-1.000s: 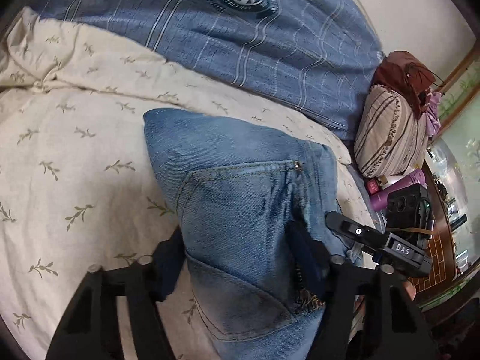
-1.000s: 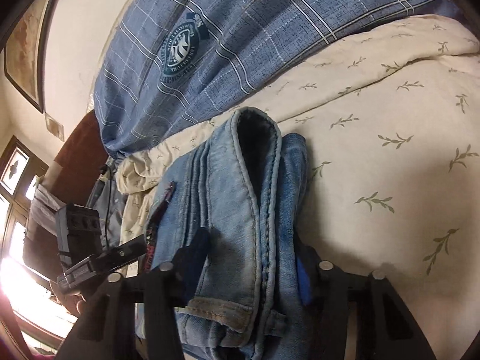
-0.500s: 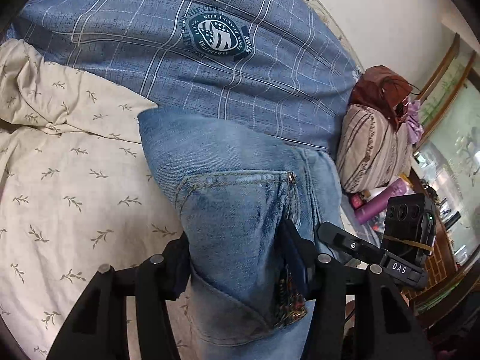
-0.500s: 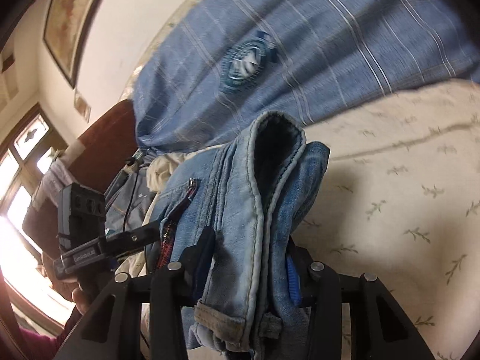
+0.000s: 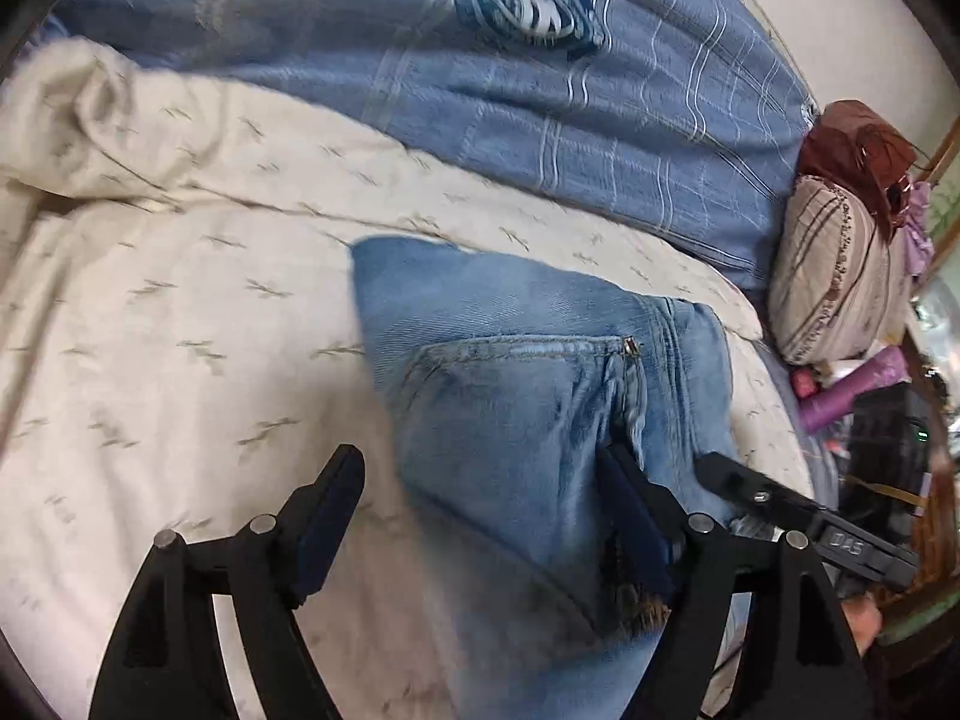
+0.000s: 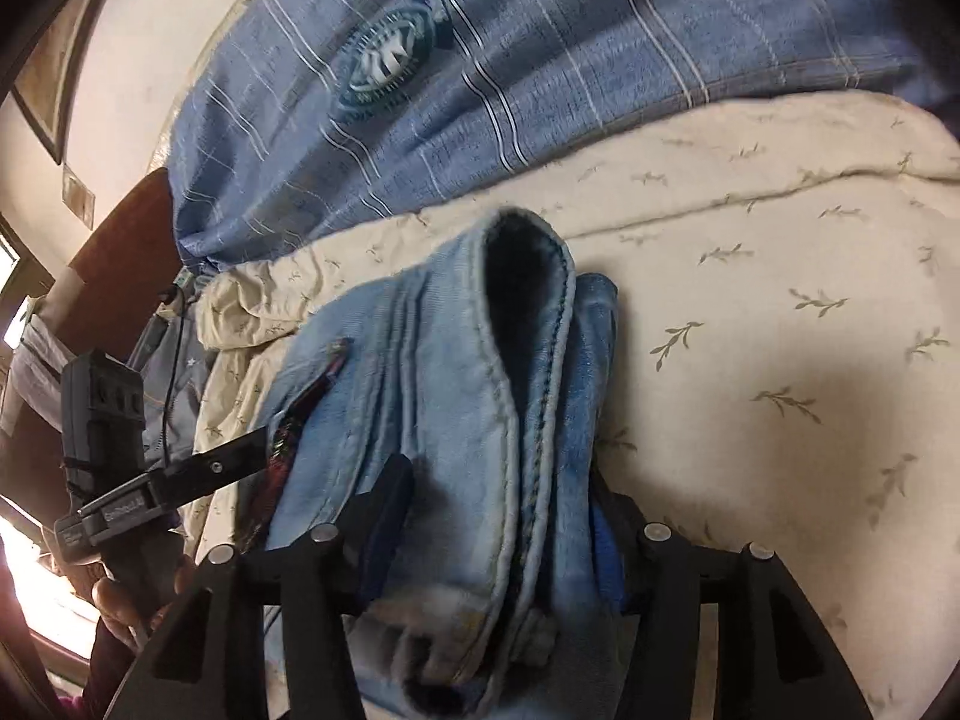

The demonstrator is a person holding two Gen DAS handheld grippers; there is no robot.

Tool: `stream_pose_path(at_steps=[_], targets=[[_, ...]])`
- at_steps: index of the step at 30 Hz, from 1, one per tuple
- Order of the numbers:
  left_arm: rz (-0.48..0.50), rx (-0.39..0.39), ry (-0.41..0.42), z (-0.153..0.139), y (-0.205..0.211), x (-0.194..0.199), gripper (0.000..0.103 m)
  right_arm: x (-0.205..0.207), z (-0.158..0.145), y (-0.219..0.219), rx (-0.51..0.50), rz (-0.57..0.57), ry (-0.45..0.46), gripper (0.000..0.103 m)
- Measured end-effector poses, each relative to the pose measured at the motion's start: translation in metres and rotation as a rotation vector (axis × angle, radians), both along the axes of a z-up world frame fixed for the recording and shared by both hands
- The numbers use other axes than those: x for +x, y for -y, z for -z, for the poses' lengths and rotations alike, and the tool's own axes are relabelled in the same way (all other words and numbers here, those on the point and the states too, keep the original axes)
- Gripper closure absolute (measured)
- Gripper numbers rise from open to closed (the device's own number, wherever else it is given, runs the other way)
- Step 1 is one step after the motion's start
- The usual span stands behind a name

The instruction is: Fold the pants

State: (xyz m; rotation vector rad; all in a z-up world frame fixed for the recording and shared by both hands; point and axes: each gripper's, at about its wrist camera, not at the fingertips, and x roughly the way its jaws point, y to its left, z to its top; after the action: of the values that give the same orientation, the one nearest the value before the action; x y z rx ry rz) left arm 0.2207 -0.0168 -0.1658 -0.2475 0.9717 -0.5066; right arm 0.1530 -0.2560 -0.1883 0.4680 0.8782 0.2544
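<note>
A folded bundle of light blue jeans (image 5: 528, 396) lies on the cream leaf-print sheet (image 5: 180, 360), back pocket up. My left gripper (image 5: 480, 516) is open: its left finger stands clear on the sheet, its right finger touches the jeans' edge. In the right wrist view the jeans (image 6: 468, 408) show their stacked waistband and hem. My right gripper (image 6: 498, 516) is shut on the jeans' thick folded end. The left gripper's body (image 6: 156, 480) shows at the left there.
A blue plaid blanket (image 5: 540, 90) with a round emblem lies behind the jeans. A striped pillow (image 5: 840, 276), a brown bag and a purple bottle (image 5: 852, 390) sit at the bed's right side. A wooden headboard (image 6: 108, 276) and a wall are at the left in the right wrist view.
The jeans came down from a lifted position onto the sheet. My left gripper has opened and let go of them. My right gripper still holds them.
</note>
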Motion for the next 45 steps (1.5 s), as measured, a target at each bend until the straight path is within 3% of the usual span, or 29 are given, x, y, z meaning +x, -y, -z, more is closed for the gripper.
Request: stream_pose_path(at_steps=[4, 6, 14, 21, 28, 45], targets=[[-0.095, 0.092, 0.129, -0.033, -0.014, -0.047, 0.018, -0.038, -0.033, -0.004, -0.12, 0.059, 0.126, 0.044], [-0.138, 0.125, 0.178, -0.047, -0.02, -0.072, 0.007, -0.062, -0.053, -0.003, -0.095, 0.067, 0.205, 0.039], [-0.299, 0.36, 0.413, -0.126, -0.024, -0.157, 0.004, -0.133, -0.129, -0.048, -0.235, 0.047, 0.381, 0.039], [-0.367, 0.391, 0.592, -0.186, -0.033, -0.214, 0.0, -0.181, -0.177, -0.083, -0.259, 0.042, 0.481, 0.035], [-0.436, 0.401, 0.633, -0.214, -0.041, -0.243, 0.0, -0.213, -0.199, -0.096, -0.313, 0.056, 0.517, 0.035], [-0.47, 0.455, 0.64, -0.225, -0.042, -0.253, 0.0, -0.23, -0.207, -0.098, -0.352, 0.039, 0.547, 0.034]])
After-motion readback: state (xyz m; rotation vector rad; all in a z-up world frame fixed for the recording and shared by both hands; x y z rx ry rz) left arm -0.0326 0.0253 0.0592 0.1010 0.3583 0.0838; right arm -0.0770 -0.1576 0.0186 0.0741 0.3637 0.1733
